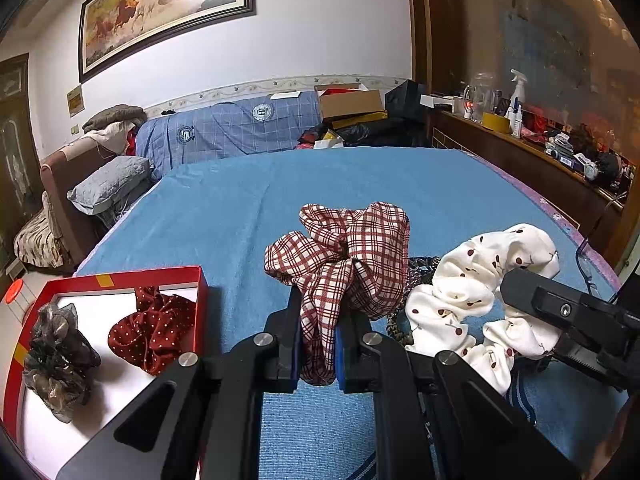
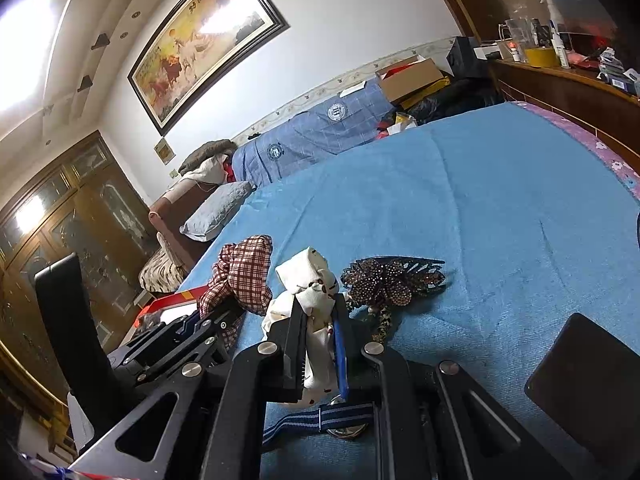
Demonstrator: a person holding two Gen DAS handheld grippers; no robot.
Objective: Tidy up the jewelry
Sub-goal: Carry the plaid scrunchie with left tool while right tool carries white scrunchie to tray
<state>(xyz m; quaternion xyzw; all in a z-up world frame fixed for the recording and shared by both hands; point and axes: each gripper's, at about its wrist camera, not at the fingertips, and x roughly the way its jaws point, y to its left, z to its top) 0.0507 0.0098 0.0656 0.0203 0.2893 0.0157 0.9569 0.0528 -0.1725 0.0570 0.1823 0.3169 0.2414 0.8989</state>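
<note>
I have my left gripper clamped on the soft plaid scrunchie, my right gripper pinching the limp white scrunchie by 1 fold.

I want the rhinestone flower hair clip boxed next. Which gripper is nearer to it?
Right. The right gripper, shut on the white cherry-print scrunchie, sits just beside the brown rhinestone flower hair clip; the left gripper holds the red plaid scrunchie farther left.

A bed covered with a blue terry blanket carries a red-rimmed, white-floored shallow box at its near left corner. Near the front edge lie a rhinestone flower hair clip and a navy striped elastic band.
</note>
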